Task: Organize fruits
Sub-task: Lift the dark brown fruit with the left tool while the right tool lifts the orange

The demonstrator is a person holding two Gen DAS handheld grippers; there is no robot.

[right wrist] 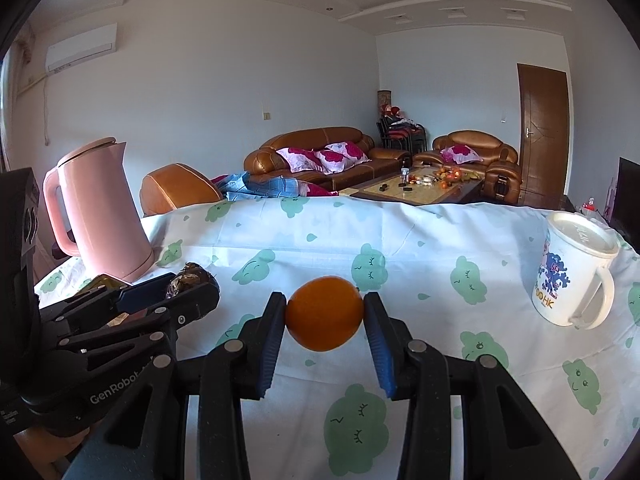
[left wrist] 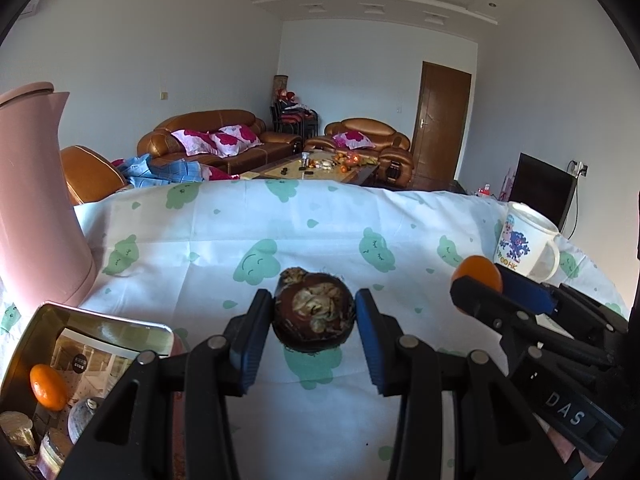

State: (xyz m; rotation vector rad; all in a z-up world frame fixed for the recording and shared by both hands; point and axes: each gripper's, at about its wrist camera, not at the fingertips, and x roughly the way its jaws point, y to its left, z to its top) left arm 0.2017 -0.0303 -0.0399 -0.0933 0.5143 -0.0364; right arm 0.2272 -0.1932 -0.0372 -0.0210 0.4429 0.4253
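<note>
**Both grippers hold fruit above the table**

The table point(right wrist: 400, 248) wears a white cloth printed with green shapes, and its middle stretch lies bare between the two grippers and the far edge. A pink kettle point(right wrist: 102, 212) stands at the left side and a white mug point(right wrist: 568, 276) with a cartoon print stands at the right side near the edge. A metal tin point(left wrist: 108, 328) sits at the near left, below the kettle, with an orange point(left wrist: 48, 386) and other items inside.

The left gripper point(left wrist: 314, 316) pinches a dark brown round fruit point(left wrist: 314, 316) between its blue pads, raised off the cloth. The right gripper point(right wrist: 325, 314) pinches a second orange point(right wrist: 325, 314) the same way, also clear of the cloth. The grippers sit side by side, near each other but apart, the left one close to the tin and the right one well short of the mug.
</note>
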